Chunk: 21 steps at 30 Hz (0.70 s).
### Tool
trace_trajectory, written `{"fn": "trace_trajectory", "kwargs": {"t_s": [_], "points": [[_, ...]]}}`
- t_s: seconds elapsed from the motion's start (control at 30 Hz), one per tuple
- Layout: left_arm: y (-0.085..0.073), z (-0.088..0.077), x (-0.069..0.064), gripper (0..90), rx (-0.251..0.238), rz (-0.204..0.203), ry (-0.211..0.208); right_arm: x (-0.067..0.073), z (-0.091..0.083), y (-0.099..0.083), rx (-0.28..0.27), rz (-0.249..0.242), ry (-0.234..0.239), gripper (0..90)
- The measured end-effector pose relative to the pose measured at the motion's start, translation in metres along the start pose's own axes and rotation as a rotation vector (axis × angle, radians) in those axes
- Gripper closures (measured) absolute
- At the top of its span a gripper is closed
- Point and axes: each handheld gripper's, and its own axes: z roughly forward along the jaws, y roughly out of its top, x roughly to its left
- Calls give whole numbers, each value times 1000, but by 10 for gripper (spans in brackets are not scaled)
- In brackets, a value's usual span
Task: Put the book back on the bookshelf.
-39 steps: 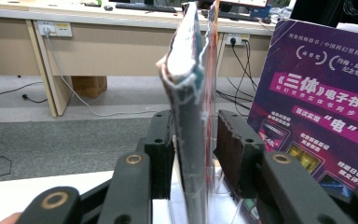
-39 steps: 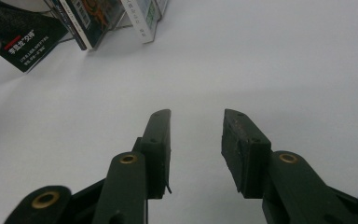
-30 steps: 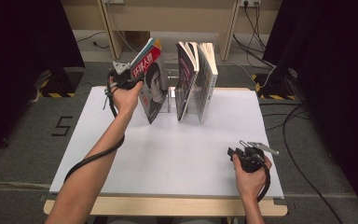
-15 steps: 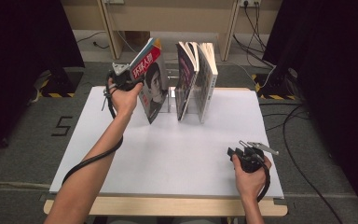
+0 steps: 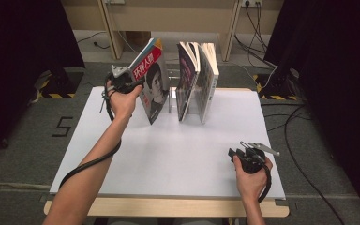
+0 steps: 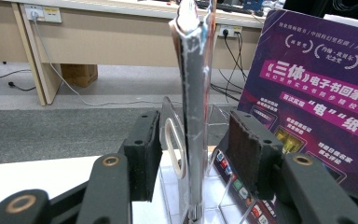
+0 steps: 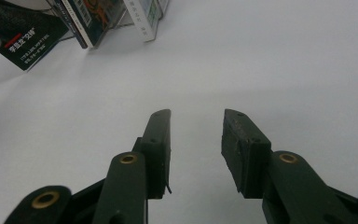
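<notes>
**Left gripper easing off the leaning book; right gripper idle on the table**

High view. Left gripper (image 5: 124, 82) is at the far left part of the white table (image 5: 168, 159), right against the edge of a leaning book (image 5: 152, 79) with a face on its cover. The book tilts, top toward the left, foot by a clear acrylic stand (image 5: 168, 96). Two more books (image 5: 198, 79) stand just right of it, splayed apart at the bottom. Right gripper (image 5: 236, 153) sits low at the near right of the table, well apart from the books, held in the right hand (image 5: 252, 176). A cable (image 5: 91, 161) trails along the left forearm.

Left gripper view. The leaning book's edge (image 6: 193, 116) runs upright between the two black fingers (image 6: 144, 154). The jaws have just been opening; a gap shows on both sides of the book, wider toward the right-hand pad, so the pads are not pressing on it. A clear stand panel (image 6: 172, 144) sits just behind the left-hand pad. A purple-covered book (image 6: 317, 93) with printed text stands close on the right.

Right gripper view. The fingers (image 7: 161, 144) stand partly apart, nothing between them, bare white table (image 7: 261, 60) beyond. Book feet (image 7: 81, 23) show at the upper left, well away.
</notes>
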Motion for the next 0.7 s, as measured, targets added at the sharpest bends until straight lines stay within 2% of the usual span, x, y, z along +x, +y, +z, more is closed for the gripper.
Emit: {"fn": "trace_trajectory", "kwargs": {"t_s": [0.7], "points": [[-8, -13, 3, 481, 39, -32, -31, 1, 0, 0, 1, 0, 0, 628]]}}
